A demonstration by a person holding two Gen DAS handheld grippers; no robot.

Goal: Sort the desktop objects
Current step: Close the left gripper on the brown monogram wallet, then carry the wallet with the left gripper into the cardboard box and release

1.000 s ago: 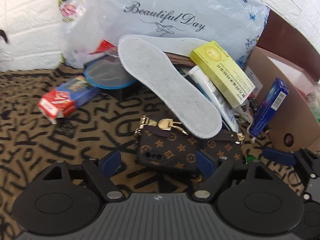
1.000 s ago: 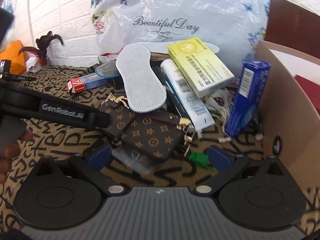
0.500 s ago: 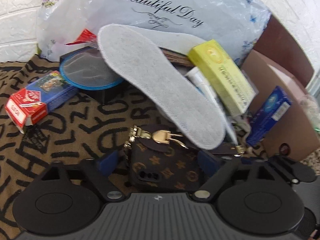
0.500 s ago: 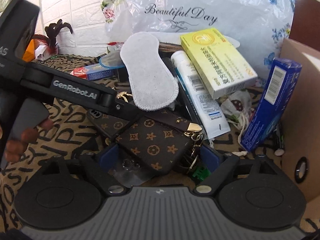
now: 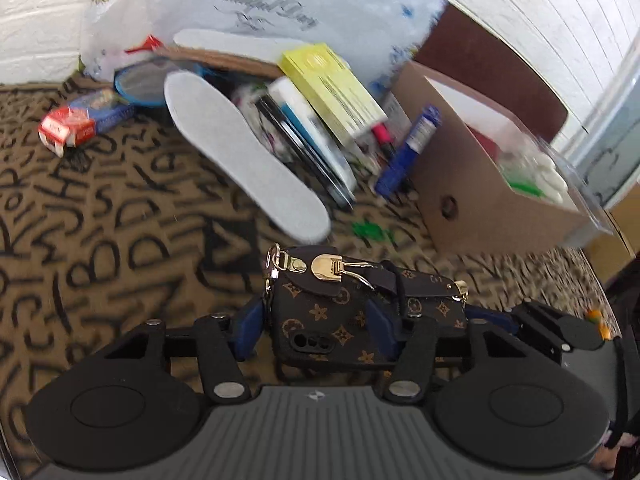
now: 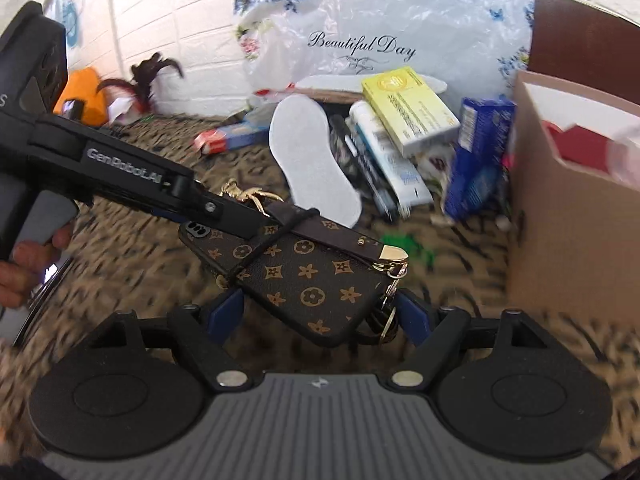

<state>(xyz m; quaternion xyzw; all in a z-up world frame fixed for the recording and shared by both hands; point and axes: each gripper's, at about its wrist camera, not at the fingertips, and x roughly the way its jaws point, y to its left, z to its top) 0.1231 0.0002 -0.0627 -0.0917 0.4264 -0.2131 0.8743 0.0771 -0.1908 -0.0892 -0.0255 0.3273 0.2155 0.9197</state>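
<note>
A brown monogram phone case (image 5: 320,320) with a strap and gold clasps is lifted off the patterned cloth. My left gripper (image 5: 316,328) is shut on one end of it. My right gripper (image 6: 320,312) is shut on the other end (image 6: 304,276). The left gripper's body (image 6: 132,176) reaches in from the left in the right wrist view. A white insole (image 5: 240,156) lies on the cloth beyond the case; it also shows in the right wrist view (image 6: 312,164).
A pile behind holds a yellow box (image 5: 332,92), a white tube (image 6: 384,156), a blue box (image 6: 476,160), a red-and-blue box (image 5: 80,124) and a printed plastic bag (image 6: 380,32). A cardboard box (image 5: 480,176) stands on the right.
Both grippers have lifted the phone case and pulled it back from the pile. The insole that rested on it now lies on the cloth.
</note>
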